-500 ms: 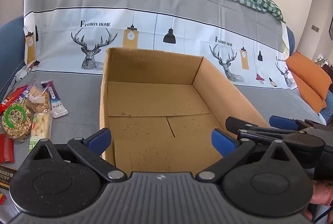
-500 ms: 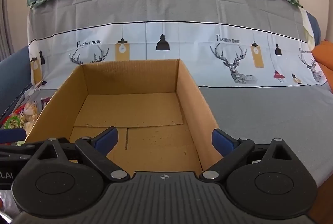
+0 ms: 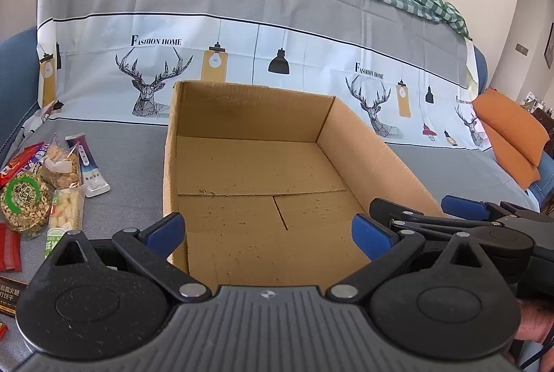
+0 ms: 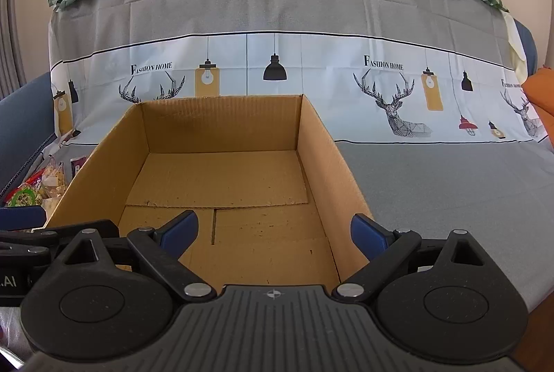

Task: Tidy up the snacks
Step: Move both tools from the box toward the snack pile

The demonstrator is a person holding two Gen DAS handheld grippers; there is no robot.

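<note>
Nothing visibly moved, cardboard box [image 3: 263, 164] framed exactly as before

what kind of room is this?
Likely a home living room: a sofa under a grey deer-print cover, an orange cushion, and framed pictures on the wall. An open cardboard box sits on the sofa.

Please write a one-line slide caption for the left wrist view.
Open left gripper faces an empty cardboard box; snack packets lie to its left on the grey cover.
</note>
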